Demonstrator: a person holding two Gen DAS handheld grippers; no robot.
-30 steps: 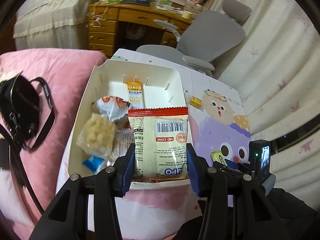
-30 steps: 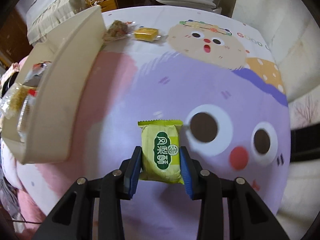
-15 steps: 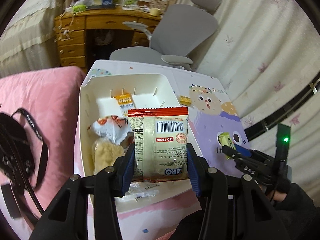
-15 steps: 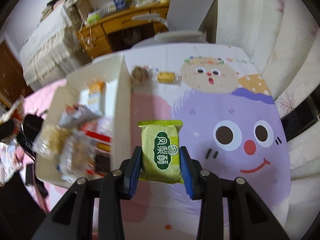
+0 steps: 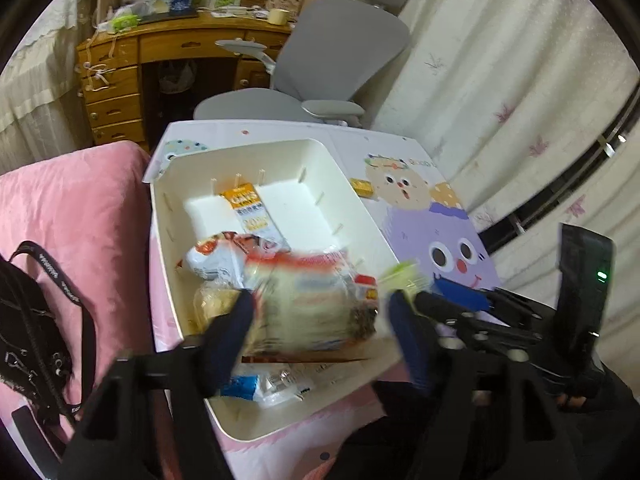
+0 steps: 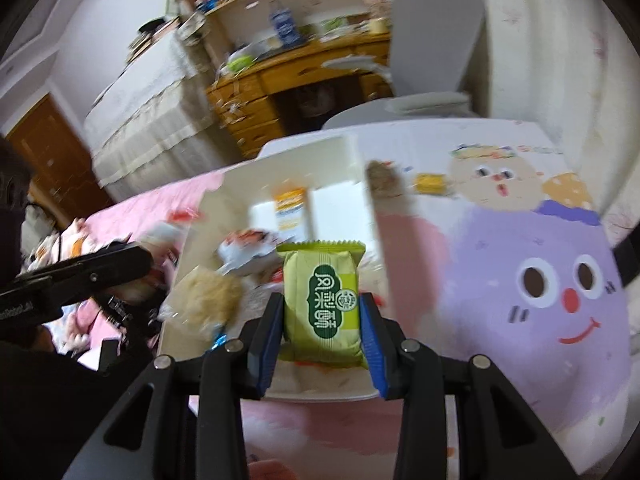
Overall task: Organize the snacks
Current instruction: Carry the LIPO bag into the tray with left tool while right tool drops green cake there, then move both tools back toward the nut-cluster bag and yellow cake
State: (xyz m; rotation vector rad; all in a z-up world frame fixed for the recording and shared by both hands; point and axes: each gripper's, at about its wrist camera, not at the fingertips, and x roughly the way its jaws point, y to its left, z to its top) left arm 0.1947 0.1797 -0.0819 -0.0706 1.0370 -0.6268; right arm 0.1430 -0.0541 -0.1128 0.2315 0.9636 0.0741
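Cartoon-print table (image 6: 500, 264), white bin (image 5: 360, 208), yellow snack (image 6: 430, 181)

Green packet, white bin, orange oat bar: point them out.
Green packet (image 6: 322, 300), right wrist view, front label.
White bin (image 5: 356, 204), left wrist view, right wall.
Orange oat bar (image 5: 250, 212), left wrist view, wrapper middle.

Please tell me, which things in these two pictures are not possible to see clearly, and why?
- Left wrist view: the red-topped packet between the opening left hand-held gripper is motion-blurred; its print is unreadable.
- Same view: the blue wrapper is partly hidden by a finger.
- Right wrist view: the white box contents are blurred, partly behind the green packet.
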